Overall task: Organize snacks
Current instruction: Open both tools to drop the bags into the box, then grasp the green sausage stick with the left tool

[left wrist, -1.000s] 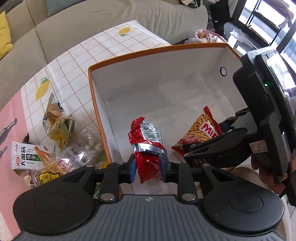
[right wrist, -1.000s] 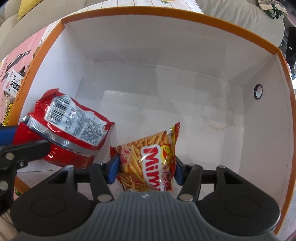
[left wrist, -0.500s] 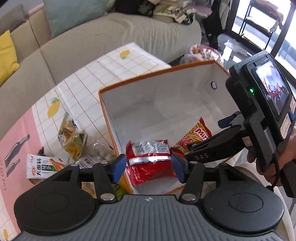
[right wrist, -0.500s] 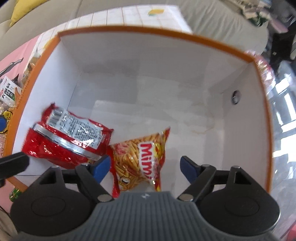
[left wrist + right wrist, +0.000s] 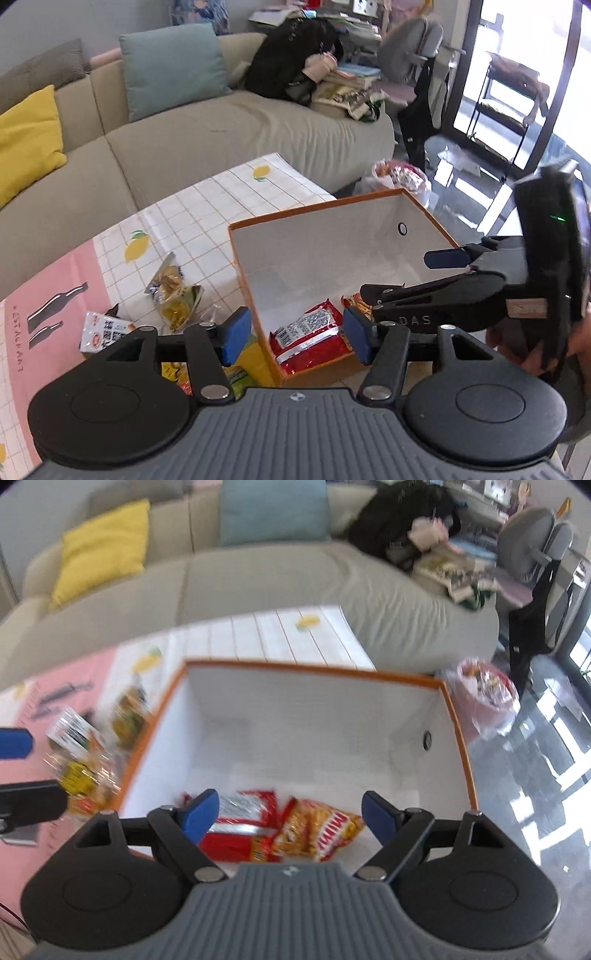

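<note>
Snacks already sorted, a red packet (image 5: 308,338) and an orange stick-snack bag (image 5: 319,832), lie touching at the near end of the orange-rimmed box (image 5: 413,201). Others remain loose on the surface (image 5: 192,221) beside it. Both the left gripper (image 5: 293,336) and right gripper (image 5: 290,816) hover with jaws spread, holding nothing. Reaching left, a finger could likely clip the box wall and shove it.

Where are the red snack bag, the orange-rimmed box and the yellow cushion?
red snack bag (image 5: 308,338), left wrist view, middle of bag.
orange-rimmed box (image 5: 317,236), left wrist view, far inner wall.
yellow cushion (image 5: 26,140), left wrist view, cushion face.
</note>
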### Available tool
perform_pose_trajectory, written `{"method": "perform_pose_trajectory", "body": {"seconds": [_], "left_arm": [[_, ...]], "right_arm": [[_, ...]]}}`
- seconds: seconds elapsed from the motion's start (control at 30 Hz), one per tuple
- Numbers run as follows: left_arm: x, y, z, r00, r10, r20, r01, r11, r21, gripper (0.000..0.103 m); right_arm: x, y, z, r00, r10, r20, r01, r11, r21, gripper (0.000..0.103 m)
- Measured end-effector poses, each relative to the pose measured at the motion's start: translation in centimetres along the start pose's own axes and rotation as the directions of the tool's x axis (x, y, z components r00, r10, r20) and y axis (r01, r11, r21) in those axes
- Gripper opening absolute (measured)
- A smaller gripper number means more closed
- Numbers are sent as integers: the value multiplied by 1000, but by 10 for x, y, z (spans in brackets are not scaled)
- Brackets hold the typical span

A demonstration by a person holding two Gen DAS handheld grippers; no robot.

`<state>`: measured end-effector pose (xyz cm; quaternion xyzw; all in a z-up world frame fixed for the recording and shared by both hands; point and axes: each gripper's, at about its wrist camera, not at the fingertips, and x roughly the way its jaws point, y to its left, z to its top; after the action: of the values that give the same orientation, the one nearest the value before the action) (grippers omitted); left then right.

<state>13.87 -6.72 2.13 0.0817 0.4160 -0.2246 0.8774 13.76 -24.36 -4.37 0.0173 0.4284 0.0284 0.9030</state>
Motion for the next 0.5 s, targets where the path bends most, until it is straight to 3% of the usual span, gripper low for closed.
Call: {"method": "perform_pose_trajectory", "body": {"seconds": [0.23,0.5], "left_arm": [[-17,18,-30,1000,-17,21,18,1000,-21,67],[-16,47,-74,998,-45,-37,42,997,-64,67]], "right_arm": [[-41,31,-24,990,65,128,-69,997,28,82],[-56,70,-55,984,103,146,-102,995,-15,76]]}}
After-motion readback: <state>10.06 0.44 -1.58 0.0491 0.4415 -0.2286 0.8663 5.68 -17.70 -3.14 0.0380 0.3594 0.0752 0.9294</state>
